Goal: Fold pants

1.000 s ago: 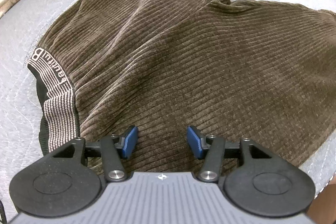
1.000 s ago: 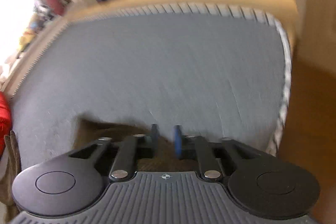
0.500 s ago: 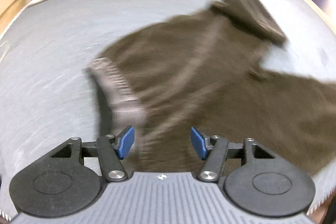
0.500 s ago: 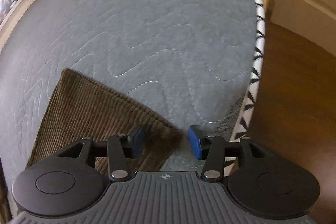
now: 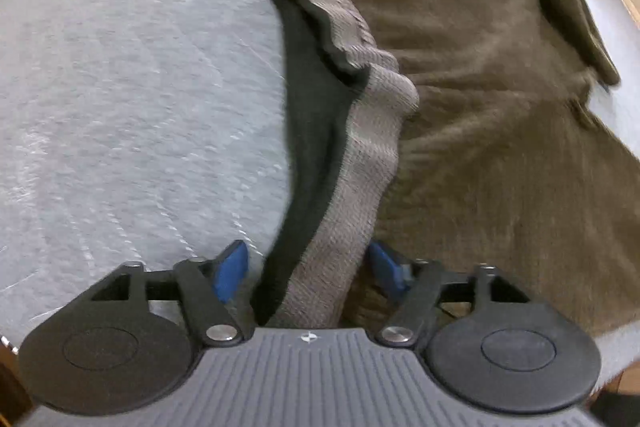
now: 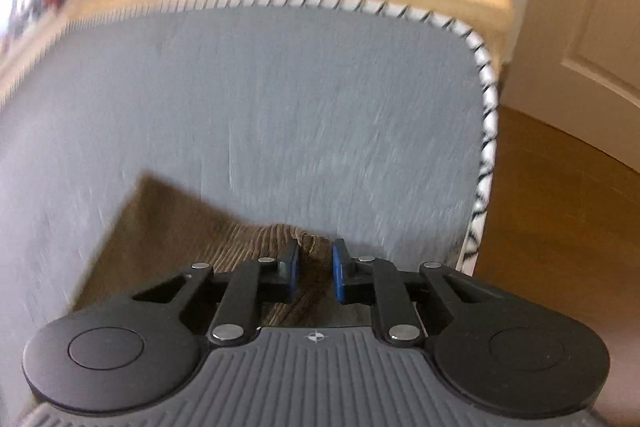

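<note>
Grey quilted mattress (image 6: 320, 99), wooden floor (image 6: 560, 207); left gripper (image 5: 308, 267) closing around waistband (image 5: 360, 147); right gripper (image 6: 314, 267) closing on pants hem (image 6: 308, 247)

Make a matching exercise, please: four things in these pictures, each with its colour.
Things:
1. pants
2. waistband
3. mattress cover
4. gripper pads

Colours:
A. blue
B. dark brown
C. grey, striped
D. plain light grey

Pairs: 1-B, 2-C, 3-D, 4-A
</note>
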Demonstrator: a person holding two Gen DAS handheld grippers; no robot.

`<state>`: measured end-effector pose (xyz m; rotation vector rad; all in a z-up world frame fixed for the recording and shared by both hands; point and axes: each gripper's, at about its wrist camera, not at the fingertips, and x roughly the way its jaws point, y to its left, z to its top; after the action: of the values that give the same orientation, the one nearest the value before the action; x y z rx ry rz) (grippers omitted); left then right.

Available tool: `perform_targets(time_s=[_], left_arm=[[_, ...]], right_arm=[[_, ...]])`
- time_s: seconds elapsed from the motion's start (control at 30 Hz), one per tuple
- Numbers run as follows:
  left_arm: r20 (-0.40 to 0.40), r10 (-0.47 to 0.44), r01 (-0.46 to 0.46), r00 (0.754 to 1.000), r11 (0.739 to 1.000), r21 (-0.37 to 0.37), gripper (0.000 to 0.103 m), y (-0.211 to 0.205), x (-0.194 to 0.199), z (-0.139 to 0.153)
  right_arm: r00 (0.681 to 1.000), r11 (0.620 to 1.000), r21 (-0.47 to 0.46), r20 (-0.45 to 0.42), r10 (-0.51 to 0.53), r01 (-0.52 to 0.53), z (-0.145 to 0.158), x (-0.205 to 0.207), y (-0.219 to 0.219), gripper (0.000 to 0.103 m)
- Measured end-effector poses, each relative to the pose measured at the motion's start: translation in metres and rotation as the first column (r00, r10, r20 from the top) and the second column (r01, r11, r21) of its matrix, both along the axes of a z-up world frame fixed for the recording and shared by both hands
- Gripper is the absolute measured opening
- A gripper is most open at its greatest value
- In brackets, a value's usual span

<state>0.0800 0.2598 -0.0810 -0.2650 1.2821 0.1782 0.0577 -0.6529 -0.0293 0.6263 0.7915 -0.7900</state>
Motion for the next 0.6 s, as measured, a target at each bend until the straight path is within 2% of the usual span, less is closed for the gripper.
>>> perform_targets(time_s=[0.07,0.1,0.23,0.3,0.33,0.37,0.43,0.5,0.53,0.57,0.6], left_arm=[[0.006,-0.056,0.056,0.998,0.998,0.021,0.043,-0.005,0.000,0.004],[0.011,-0.072,0.072,0.997,0.997,0.029,0.028,-0.006,-0.001,0.008],[0.069,-0.148,0.140,0.987,0.984,0.105,0.022,-0.007,-0.018,0.037],[0.048,-0.173,0.166,0.984,0.978,0.125,0.019,-0.009,-0.019,0.033],[0.018,-0.175,0.171,0.984,0.975,0.145,0.012,-0.011,-0.021,0.025],[-0.009,-0.189,0.187,0.982,0.967,0.173,0.012,-0.014,-0.019,0.018],[-0.012,-0.188,0.187,0.982,0.964,0.189,0.011,-0.018,-0.013,0.017],[0.026,-0.159,0.151,0.987,0.969,0.195,0.010,-0.017,-0.012,0.026],[0.050,-0.149,0.135,0.988,0.969,0.209,0.011,-0.019,-0.010,0.030],[0.081,-0.144,0.122,0.986,0.965,0.232,0.013,-0.022,-0.010,0.037],[0.106,-0.147,0.118,0.983,0.964,0.240,0.026,-0.026,-0.009,0.041]], right_arm=[[0.999,0.999,-0.013,0.006,-0.035,0.035,0.004,-0.004,-0.001,0.017],[0.999,0.999,-0.007,-0.008,-0.036,0.036,0.002,-0.003,-0.002,0.017],[0.995,1.000,-0.007,-0.094,0.017,-0.018,-0.006,0.003,0.001,0.017],[0.990,0.998,-0.027,-0.127,0.055,-0.059,-0.005,0.006,0.005,0.017],[0.988,0.996,-0.049,-0.141,0.067,-0.075,-0.004,0.006,0.007,0.017],[0.986,0.995,-0.064,-0.155,0.067,-0.078,-0.004,0.006,0.007,0.017],[0.987,0.998,-0.063,-0.159,0.018,-0.028,-0.004,0.001,0.005,0.017],[0.989,0.998,-0.056,-0.150,-0.018,0.010,-0.003,-0.003,0.003,0.017],[0.988,0.998,-0.060,-0.155,-0.004,-0.005,-0.004,-0.001,0.006,0.017],[0.986,0.996,-0.074,-0.166,0.029,-0.042,-0.003,0.002,0.009,0.018],[0.985,0.995,-0.081,-0.164,0.045,-0.059,-0.002,0.004,0.011,0.019]])
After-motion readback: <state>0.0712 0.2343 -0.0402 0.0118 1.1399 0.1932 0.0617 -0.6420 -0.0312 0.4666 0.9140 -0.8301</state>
